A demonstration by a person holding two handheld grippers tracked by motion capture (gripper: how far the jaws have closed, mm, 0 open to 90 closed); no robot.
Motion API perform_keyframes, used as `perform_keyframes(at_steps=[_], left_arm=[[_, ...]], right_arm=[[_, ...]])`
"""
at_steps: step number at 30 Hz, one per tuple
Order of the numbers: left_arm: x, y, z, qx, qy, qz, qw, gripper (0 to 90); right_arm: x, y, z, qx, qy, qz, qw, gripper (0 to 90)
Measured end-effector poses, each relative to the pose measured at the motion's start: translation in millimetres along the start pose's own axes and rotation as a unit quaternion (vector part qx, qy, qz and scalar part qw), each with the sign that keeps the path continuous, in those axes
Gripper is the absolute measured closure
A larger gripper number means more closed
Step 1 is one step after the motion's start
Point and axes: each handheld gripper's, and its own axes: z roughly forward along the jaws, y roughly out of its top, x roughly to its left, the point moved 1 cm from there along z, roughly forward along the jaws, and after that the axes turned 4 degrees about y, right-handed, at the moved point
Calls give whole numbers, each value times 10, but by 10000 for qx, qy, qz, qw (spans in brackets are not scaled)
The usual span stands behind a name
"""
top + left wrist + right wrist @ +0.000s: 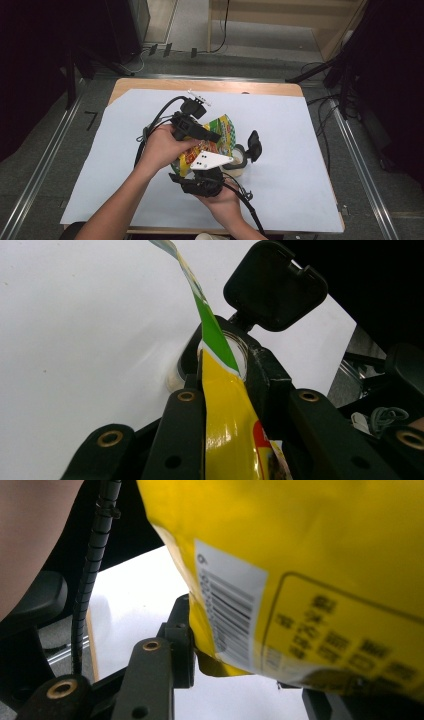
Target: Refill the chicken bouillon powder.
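A yellow and green snack bag (225, 131) is held between both grippers above the white sheet. My left gripper (212, 142) comes in from the left and is shut on the bag (225, 430), which runs edge-on between its jaws. Just beyond them stands a small pale jar (240, 347) with its black flip lid (275, 285) swung open; the bag's green tip rises over the jar's mouth. My right gripper (197, 167), under its grey plate, is shut on the bag's lower corner (325, 555) beside the barcode. The jar (239, 162) sits right of the grippers.
A white sheet (300, 130) covers a wooden table (200, 85), with bare sheet on all sides of the jar. Black cables trail from both grippers. Dark stands and floor cables lie past the table's far and right edges.
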Motion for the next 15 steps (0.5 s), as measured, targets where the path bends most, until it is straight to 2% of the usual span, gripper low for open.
perform_keyframes(at_steps=[11, 15], left_arm=[[1, 13, 10, 45, 59, 43, 10000, 778], [-9, 13, 12, 46, 48, 58, 10000, 784]], right_arm=[[1, -3, 18, 84, -8, -150, 9999, 578], [12, -8, 24, 134, -50, -197, 9997, 610]])
